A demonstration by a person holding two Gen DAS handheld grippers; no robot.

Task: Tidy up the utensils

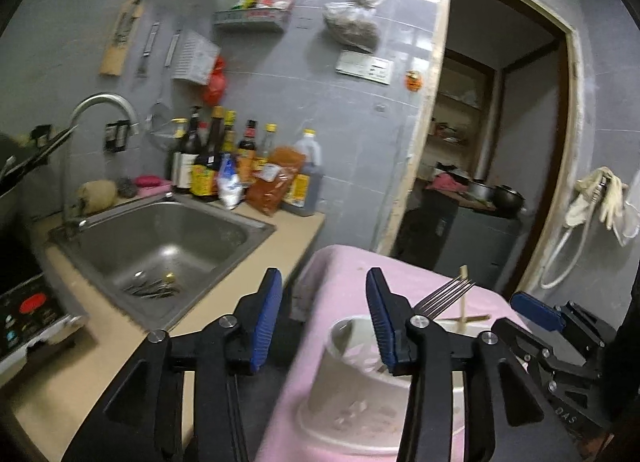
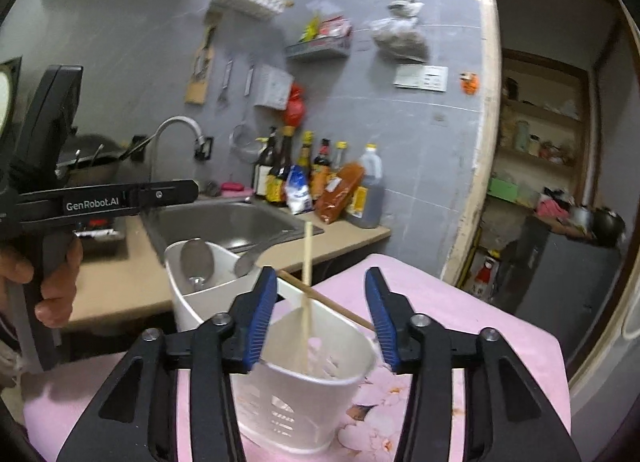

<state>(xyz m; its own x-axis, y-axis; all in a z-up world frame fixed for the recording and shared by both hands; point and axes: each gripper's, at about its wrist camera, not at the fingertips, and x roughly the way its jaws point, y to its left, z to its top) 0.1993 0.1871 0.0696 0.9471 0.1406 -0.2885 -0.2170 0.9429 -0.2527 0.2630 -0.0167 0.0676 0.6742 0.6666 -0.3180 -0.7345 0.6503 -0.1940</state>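
A white utensil holder (image 2: 296, 378) stands on a pink cloth (image 2: 440, 314). In the right wrist view its near compartment holds two wooden chopsticks (image 2: 307, 274), one upright and one leaning right. Its far compartment holds two metal spoons (image 2: 196, 260). My right gripper (image 2: 320, 318) is open and empty, just above the near compartment. My left gripper (image 1: 324, 318) is open and empty, over the holder (image 1: 352, 390) and the counter's edge. A fork (image 1: 444, 296) sticks up behind its right finger. Several utensils (image 1: 154, 288) lie in the sink (image 1: 160, 238).
Sauce bottles (image 1: 224, 157) and bags stand behind the sink on the beige counter (image 1: 120, 346). A stove (image 1: 24, 310) is at the left. A tap (image 1: 100, 109) arches over the sink. A doorway (image 1: 500, 149) opens at the right. My right gripper shows at the left wrist view's right edge (image 1: 536, 312).
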